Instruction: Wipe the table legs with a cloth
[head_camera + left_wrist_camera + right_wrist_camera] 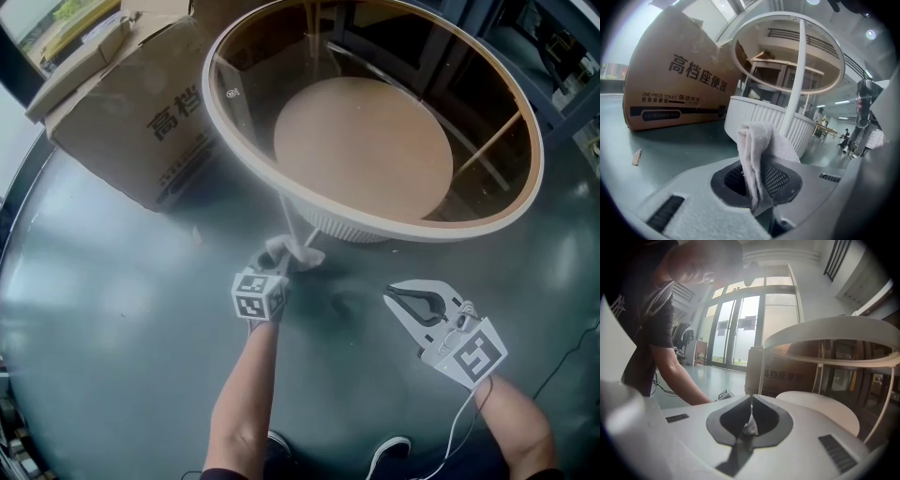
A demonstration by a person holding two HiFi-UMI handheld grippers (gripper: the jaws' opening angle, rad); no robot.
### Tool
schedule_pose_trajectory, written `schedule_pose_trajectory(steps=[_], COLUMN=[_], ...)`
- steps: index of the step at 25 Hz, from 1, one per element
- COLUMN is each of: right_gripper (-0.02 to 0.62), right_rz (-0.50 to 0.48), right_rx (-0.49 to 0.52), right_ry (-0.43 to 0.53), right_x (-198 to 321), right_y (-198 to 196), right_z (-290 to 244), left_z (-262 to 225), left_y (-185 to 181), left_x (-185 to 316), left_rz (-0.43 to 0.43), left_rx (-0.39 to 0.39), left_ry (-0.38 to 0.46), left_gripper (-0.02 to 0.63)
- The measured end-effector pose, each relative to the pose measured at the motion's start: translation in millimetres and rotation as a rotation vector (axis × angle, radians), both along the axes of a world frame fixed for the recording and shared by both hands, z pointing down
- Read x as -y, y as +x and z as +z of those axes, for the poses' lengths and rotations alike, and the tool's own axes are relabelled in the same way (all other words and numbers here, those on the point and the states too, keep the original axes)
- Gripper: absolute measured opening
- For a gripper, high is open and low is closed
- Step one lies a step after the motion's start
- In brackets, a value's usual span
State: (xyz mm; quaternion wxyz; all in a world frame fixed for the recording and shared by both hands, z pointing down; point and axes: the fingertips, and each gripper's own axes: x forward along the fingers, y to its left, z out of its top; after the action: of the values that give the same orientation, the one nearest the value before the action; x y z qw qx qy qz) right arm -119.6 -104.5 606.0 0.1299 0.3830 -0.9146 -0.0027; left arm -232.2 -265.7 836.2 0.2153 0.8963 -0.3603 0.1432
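Left hand-held gripper (279,268), arm outstretched, clamps the cloth (758,150) by the table leg (799,70); right hand-held gripper (397,298) hovers clenched.

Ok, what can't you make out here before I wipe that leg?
- Cloth-to-leg contact: in the head view the left gripper and its cloth cover the lower end of the table leg. In the left gripper view the cloth hides it too.
- Pale scrap between the shut jaws of the right gripper, right gripper view: too small to identify.
- Dirt on the table leg: too fine in any view.
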Motion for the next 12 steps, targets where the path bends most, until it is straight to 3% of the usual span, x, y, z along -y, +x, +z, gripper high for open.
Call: schedule_pose_trajectory(steps=[6,12], right_gripper=[0.006,0.006], right_rz=[-0.002,0.038], right_rx=[0.017,0.094], right_ry=[0.010,0.015], right_x=[5,16], right_y=[-3,1], right_z=[-11,-25], left_z=[-12,-92], left_y=[0,20], left_x=[-30,-66], left_rz=[0.056,0.119], left_rx=[0.001,-0.037], left_ry=[-0.018,0.070], left_gripper=[0.038,0.038])
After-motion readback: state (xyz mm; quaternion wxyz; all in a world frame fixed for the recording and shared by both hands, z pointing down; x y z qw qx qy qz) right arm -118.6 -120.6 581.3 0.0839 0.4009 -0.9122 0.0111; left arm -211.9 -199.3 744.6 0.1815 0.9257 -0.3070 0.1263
